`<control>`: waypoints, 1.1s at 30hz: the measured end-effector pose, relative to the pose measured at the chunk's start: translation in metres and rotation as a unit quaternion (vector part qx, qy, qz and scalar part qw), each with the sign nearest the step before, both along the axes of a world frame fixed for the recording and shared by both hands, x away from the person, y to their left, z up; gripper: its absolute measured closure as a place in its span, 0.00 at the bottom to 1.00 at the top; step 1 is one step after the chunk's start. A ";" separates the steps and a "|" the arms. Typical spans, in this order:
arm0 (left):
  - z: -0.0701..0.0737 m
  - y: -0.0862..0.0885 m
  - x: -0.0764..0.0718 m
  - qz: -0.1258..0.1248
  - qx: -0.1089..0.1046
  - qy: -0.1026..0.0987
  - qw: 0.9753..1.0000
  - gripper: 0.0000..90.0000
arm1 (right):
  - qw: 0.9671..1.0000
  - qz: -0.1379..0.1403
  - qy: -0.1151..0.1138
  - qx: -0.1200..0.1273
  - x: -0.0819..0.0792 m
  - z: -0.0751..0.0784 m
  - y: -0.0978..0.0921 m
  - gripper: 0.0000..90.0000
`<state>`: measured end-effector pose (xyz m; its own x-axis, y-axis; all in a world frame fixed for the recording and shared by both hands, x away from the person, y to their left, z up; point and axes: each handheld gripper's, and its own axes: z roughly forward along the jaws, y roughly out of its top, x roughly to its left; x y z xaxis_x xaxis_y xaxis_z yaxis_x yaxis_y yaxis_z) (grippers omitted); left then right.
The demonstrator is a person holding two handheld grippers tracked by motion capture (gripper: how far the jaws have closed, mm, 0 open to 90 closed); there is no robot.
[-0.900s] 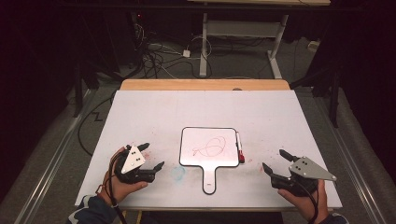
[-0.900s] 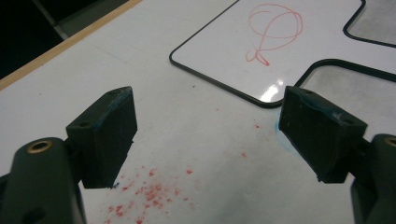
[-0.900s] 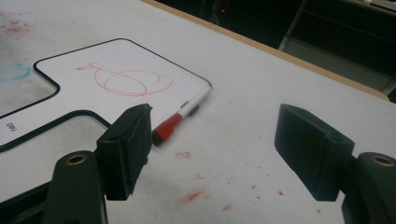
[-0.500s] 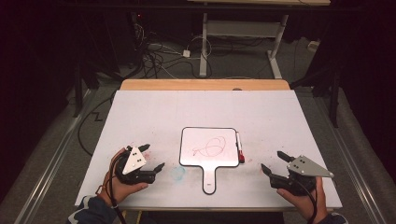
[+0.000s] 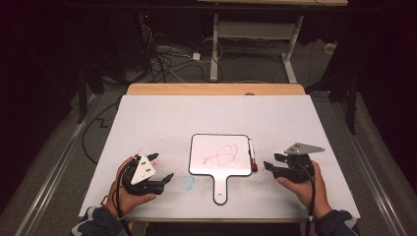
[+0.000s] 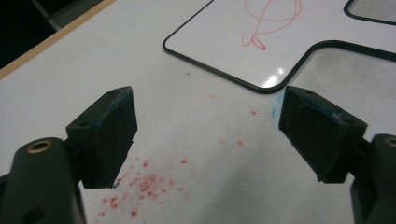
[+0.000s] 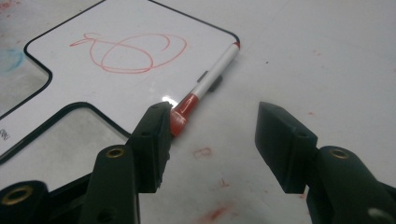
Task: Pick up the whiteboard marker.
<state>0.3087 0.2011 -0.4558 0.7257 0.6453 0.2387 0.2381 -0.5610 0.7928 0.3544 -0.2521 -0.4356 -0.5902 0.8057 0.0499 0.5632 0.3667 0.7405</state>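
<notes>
A small white paddle whiteboard (image 5: 220, 155) with a black rim lies at the table's middle and carries a red scribble (image 5: 221, 154). A white marker with a red cap (image 5: 252, 156) lies along the board's right edge. My right gripper (image 5: 273, 161) sits just right of the marker, open and empty. In the right gripper view, the marker's red cap (image 7: 183, 109) lies right by the left jaw of the open gripper (image 7: 212, 140). My left gripper (image 5: 161, 166) rests open on the table left of the board. Its own view (image 6: 208, 135) has the board's corner (image 6: 224, 42) ahead.
Red ink specks (image 6: 144, 182) and a blue smudge (image 5: 187, 183) mark the white table (image 5: 216, 113) near the left gripper. The board's handle (image 5: 220, 189) points toward the front edge. A wooden strip (image 5: 216, 89) borders the far edge, with cables and a desk frame beyond.
My right gripper has moved left and slightly away from the front edge, closing in on the marker. The left gripper has barely moved.
</notes>
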 end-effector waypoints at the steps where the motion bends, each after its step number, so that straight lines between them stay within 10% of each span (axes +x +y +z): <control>1: 0.000 0.000 0.000 -0.001 0.001 0.000 1.000 0.20 | 1.000 0.000 0.000 0.000 0.000 0.000 0.000 0.53; 13: -0.002 -0.002 -0.001 -0.007 0.015 0.004 1.000 0.20 | 0.994 0.006 0.108 0.029 0.050 -0.025 0.028 0.62; 33: -0.005 -0.006 -0.001 -0.012 0.027 0.011 1.000 0.21 | 0.988 0.030 0.141 0.055 0.059 -0.032 0.028 0.90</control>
